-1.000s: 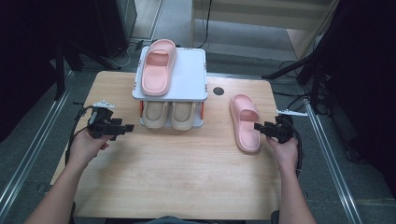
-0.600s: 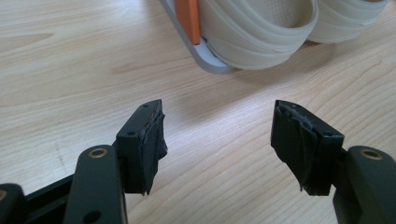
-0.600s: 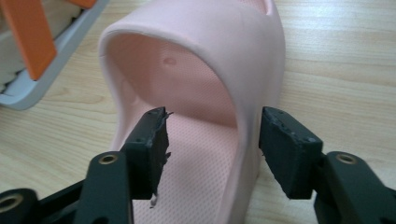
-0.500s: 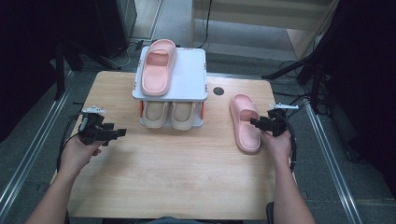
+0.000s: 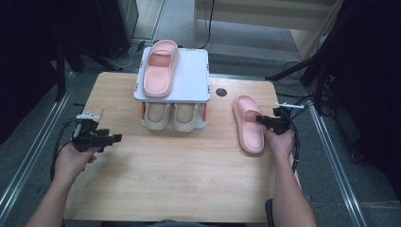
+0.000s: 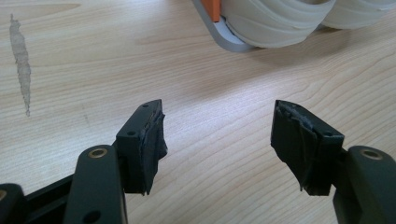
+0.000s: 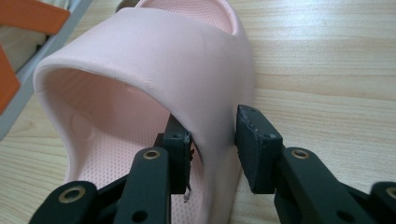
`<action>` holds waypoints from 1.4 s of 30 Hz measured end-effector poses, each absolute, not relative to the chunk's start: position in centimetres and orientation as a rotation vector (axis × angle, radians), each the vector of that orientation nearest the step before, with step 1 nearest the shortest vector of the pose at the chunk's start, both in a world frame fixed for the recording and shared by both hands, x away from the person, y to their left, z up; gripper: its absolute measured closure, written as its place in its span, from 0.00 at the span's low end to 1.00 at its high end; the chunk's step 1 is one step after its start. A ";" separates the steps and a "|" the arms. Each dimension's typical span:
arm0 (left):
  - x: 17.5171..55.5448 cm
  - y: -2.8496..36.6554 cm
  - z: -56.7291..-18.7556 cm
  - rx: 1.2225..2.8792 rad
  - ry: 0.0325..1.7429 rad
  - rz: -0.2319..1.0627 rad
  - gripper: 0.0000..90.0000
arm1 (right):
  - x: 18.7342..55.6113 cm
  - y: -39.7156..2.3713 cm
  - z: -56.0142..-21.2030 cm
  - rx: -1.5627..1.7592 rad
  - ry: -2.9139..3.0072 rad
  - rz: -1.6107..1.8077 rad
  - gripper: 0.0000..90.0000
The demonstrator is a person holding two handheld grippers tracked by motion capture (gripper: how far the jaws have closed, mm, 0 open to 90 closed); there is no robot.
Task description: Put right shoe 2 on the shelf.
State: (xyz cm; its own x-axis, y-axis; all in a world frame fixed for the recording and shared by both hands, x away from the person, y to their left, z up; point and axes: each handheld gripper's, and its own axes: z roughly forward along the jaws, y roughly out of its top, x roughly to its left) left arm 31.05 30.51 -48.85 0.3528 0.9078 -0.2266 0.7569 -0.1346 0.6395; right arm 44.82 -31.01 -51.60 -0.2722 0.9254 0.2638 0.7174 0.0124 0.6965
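Worktop (image 5: 156, 184) is light wood, with a grey streak on the grain in the left gripper view.

Left gripper (image 5: 109, 138) sits at the left edge, held in the person's left hand (image 5: 71, 158), pointing right toward the rack. Jaws spread wide with bare wood between them and nothing held; worn pads (image 6: 156, 140) show clearly in its own view. It looks to hover just above the surface, though contact is hard to judge from above.

Two-tier shoe rack (image 5: 198, 78) stands at the back centre. It has a grey top shelf and orange side brackets. One pink slipper (image 5: 160, 68) lies on the left half of the top shelf. A pair of beige slippers (image 5: 171, 116) sits side by side on the lower tier, ends facing the person.

Small dark round hole (image 5: 221, 92) in the wood, just right of the rack.

Second pink slipper (image 5: 249, 124) lies flat on the worktop right of the rack, well apart from it.

Right gripper (image 5: 262, 120), in the right hand (image 5: 280, 142), comes at that slipper from its right side. One jaw is inside the strap opening and the other outside, pinching the strap's side wall (image 7: 212, 126).
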 end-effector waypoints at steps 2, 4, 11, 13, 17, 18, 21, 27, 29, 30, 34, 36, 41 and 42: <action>31.0 30.5 -48.9 1.931 1.448 0.283 0.39 | 45.0 -30.9 -51.5 1.704 2.026 1.093 0.77; 31.0 30.5 -48.9 1.930 1.448 0.282 0.39 | 45.0 -30.5 -51.2 1.690 2.033 1.042 0.81; 30.8 30.0 -49.1 1.941 1.432 0.265 0.39 | 45.2 -29.3 -50.3 1.685 2.045 0.937 0.87; 30.8 29.8 -49.1 1.940 1.426 0.261 0.39 | 45.2 -29.1 -50.0 1.699 2.044 0.948 0.91; 30.9 29.6 -49.3 1.956 1.420 0.252 0.39 | 45.1 -28.8 -49.2 1.715 2.038 0.994 0.91; 30.9 29.5 -49.3 1.962 1.417 0.253 0.39 | 45.0 -28.6 -48.9 1.707 2.035 0.987 0.91; 31.0 29.4 -49.3 1.960 1.414 0.246 0.39 | 44.8 -27.9 -48.3 1.730 2.029 1.018 0.92; 31.0 29.2 -49.3 1.961 1.401 0.231 0.39 | 44.9 -26.4 -46.6 1.715 2.040 1.105 0.92; 31.0 29.2 -49.3 1.961 1.397 0.232 0.39 | 45.0 -25.7 -46.1 1.712 2.042 1.095 0.92; 31.0 29.2 -49.3 1.960 1.395 0.229 0.39 | 45.0 -25.4 -46.0 1.716 2.044 1.102 0.92; 31.2 29.2 -49.4 1.957 1.393 0.221 0.39 | 45.4 -24.3 -45.2 1.722 2.054 1.084 0.92; 31.2 29.1 -49.4 1.958 1.389 0.220 0.39 | 45.7 -23.9 -44.1 1.717 2.057 1.062 0.92; 31.2 28.9 -49.2 1.963 1.376 0.216 0.39 | 46.5 -23.1 -41.4 1.670 2.046 1.057 0.92; 31.2 28.9 -49.2 1.963 1.375 0.216 0.39 | 46.7 -23.0 -40.8 1.665 2.042 1.056 0.92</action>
State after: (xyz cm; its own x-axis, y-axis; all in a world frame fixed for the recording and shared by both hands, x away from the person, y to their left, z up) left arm 31.19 28.87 -49.22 0.4173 0.8721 -0.2554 0.7516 -0.1732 0.6365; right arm 46.69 -22.97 -40.81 -0.2819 0.9358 0.2118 0.7135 0.0569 0.6984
